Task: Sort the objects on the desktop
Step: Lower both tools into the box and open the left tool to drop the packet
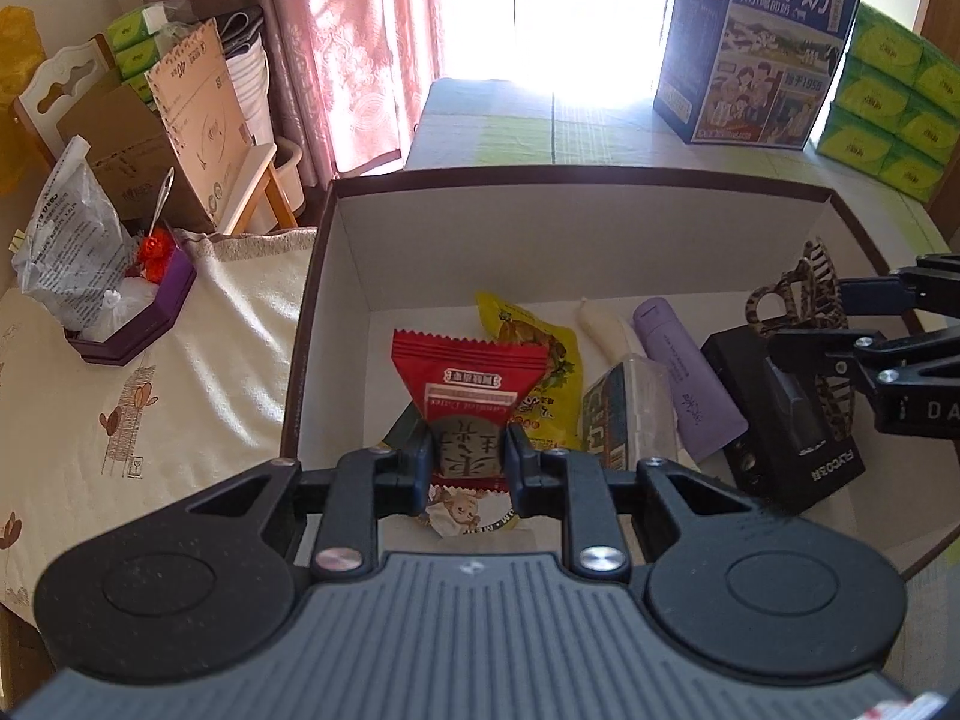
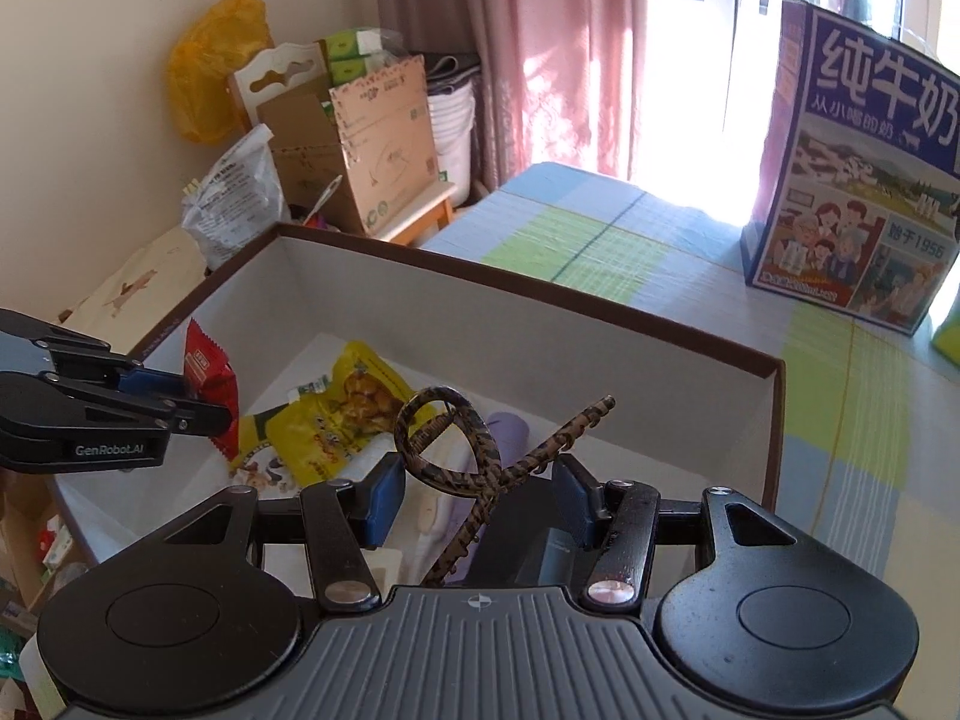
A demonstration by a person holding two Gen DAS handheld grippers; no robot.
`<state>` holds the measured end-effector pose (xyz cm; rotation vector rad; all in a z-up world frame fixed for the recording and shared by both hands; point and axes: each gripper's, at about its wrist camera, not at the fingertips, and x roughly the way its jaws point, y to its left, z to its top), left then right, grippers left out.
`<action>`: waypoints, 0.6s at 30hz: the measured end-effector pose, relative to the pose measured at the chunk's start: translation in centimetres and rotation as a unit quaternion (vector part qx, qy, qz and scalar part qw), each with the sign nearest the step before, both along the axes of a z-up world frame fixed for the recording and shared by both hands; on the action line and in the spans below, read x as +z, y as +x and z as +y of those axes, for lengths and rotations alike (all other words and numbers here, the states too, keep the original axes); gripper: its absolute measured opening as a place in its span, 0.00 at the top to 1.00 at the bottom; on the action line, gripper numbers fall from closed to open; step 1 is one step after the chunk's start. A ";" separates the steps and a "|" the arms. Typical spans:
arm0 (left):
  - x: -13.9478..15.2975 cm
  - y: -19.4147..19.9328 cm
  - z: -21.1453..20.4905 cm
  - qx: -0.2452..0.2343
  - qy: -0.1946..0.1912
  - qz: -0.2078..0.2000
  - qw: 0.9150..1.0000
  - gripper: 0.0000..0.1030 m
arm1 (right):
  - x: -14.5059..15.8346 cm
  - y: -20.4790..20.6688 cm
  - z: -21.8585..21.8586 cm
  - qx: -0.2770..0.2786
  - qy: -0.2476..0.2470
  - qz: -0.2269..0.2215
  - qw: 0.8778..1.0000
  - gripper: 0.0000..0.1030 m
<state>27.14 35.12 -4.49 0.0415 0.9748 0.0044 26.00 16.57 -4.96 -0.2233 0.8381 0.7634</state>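
A brown-rimmed white box (image 1: 420, 222) holds a yellow snack bag (image 1: 540, 354), a purple tube (image 1: 684, 384), a black device (image 1: 780, 438) and other small items. My left gripper (image 1: 469, 453) is shut on a red snack packet (image 1: 468, 384) and holds it upright over the box. It also shows in the right wrist view (image 2: 207, 384). My right gripper (image 2: 480, 495) stands over the box's right part. A leopard-print hair claw (image 2: 474, 456) sits between its blue pads (image 2: 384, 498), which stand wide apart. The claw also shows in the left wrist view (image 1: 798, 294).
A blue milk carton box (image 1: 756, 48) and green tissue packs (image 1: 888, 102) stand behind the box on a checked cloth (image 2: 600, 240). To the left are a purple tray (image 1: 138, 318), a plastic bag (image 1: 72, 240) and cardboard boxes (image 1: 198, 114).
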 end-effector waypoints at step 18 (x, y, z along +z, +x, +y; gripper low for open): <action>-2.8 2.9 -0.5 -0.004 0.016 0.045 0.999 0.78 | -0.9 0.6 -0.2 0.004 -0.004 0.017 1.000 0.50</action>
